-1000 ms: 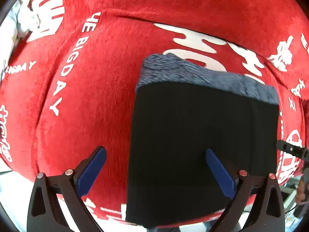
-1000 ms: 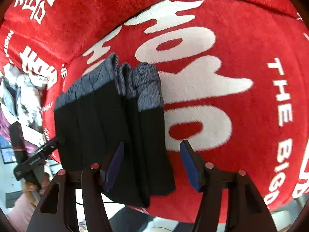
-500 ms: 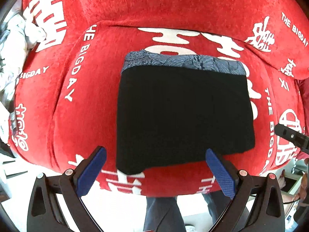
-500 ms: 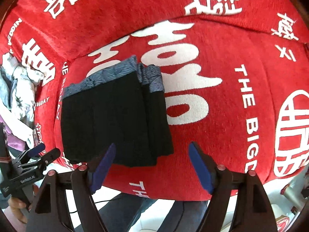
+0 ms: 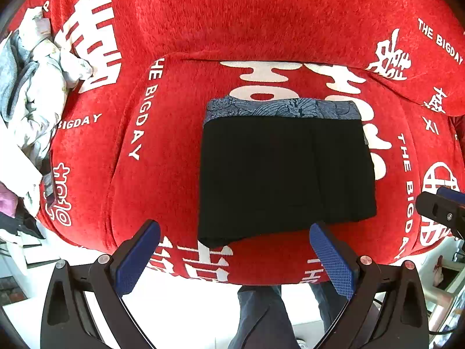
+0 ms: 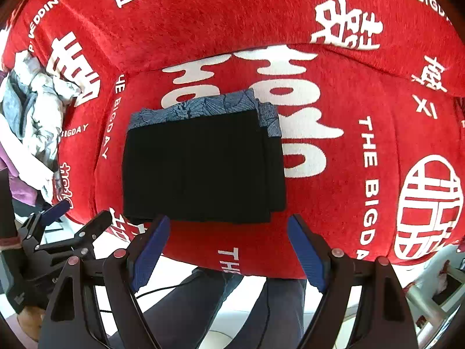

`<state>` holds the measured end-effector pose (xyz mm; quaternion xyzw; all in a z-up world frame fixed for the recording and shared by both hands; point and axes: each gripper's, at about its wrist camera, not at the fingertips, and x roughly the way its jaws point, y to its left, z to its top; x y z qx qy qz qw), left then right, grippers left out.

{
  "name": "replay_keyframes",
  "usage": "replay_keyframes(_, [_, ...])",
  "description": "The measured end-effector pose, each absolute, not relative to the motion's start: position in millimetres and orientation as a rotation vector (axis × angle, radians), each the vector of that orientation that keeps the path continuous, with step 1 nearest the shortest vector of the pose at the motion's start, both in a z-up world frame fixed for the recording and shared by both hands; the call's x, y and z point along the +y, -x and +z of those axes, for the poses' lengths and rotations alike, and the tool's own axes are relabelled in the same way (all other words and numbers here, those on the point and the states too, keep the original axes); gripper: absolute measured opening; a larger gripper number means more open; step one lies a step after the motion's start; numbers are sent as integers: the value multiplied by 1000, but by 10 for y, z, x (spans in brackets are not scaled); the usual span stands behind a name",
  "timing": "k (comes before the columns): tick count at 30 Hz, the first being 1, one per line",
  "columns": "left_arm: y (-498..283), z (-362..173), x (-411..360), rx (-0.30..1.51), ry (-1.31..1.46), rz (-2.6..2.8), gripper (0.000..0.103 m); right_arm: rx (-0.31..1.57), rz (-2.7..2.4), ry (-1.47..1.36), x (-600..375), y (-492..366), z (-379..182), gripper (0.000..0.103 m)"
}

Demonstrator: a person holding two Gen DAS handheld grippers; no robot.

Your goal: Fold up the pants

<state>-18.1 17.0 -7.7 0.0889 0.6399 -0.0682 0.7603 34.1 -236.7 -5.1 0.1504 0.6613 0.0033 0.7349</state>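
Lying flat on the plush red cushion [image 5: 174, 145], the pants [image 5: 284, 174] form a neat black rectangle with a blue patterned waistband. Both the left gripper [image 5: 235, 256] and right gripper [image 6: 226, 244] hang above, jaws wide, empty. Crumpled clothes [image 5: 32, 93] sit cut off at the frame's edge.

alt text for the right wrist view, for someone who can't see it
Folded black pants with a blue patterned waistband lie on a red cushion printed with white lettering. The right tool hangs open above its near edge, holding nothing.
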Motion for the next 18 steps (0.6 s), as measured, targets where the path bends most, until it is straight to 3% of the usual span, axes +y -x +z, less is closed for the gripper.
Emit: replay_keyframes(18, [321,141,163,1410,-164,-125,103,1458,-62,-198,-2127,-273,174,85])
